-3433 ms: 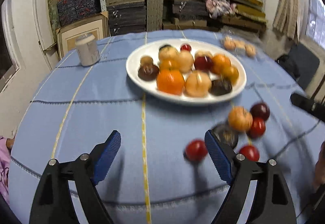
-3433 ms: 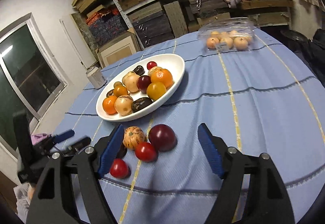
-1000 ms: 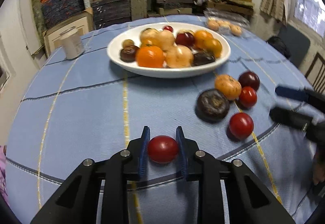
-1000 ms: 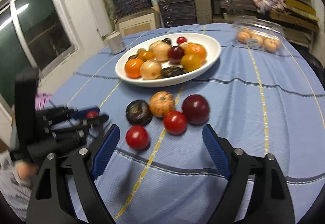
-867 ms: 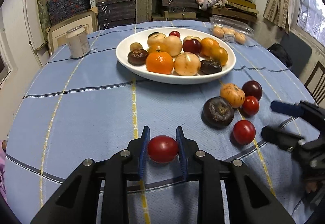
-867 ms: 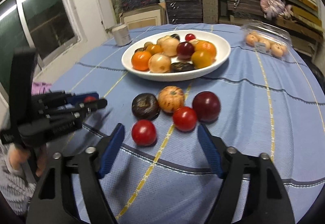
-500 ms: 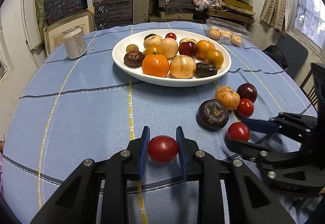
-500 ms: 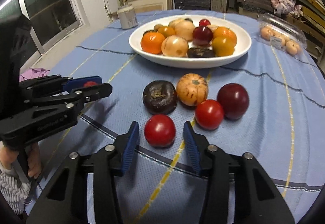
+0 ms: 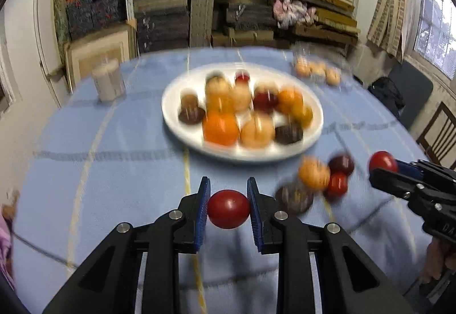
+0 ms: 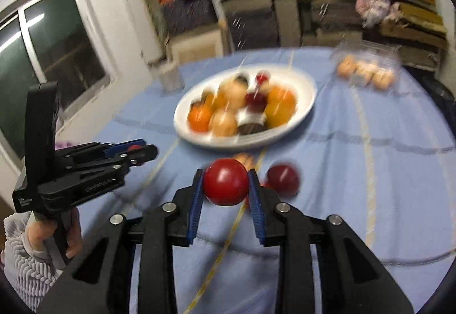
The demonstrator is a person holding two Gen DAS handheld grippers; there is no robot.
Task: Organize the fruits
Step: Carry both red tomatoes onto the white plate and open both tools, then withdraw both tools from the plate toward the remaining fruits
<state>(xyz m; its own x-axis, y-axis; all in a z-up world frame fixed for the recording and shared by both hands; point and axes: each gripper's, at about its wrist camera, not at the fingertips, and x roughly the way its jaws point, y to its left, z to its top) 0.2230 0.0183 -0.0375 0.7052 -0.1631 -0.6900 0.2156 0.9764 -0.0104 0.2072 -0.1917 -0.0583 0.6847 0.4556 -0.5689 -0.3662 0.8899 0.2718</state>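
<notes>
Left gripper clamps a tomato; right gripper just closed on another tomato. Both clear of the cloth. Carry level to plate, release low.

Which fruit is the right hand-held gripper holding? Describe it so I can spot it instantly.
Start at the white plate heaped with fruit on the blue tablecloth. Nearer the camera, the right hand-held gripper clamps a glossy red tomato. Unlike the darker plum-red fruit beside it, it is off the cloth.

glossy red tomato, woven blue tablecloth, glazed white plate.
</notes>
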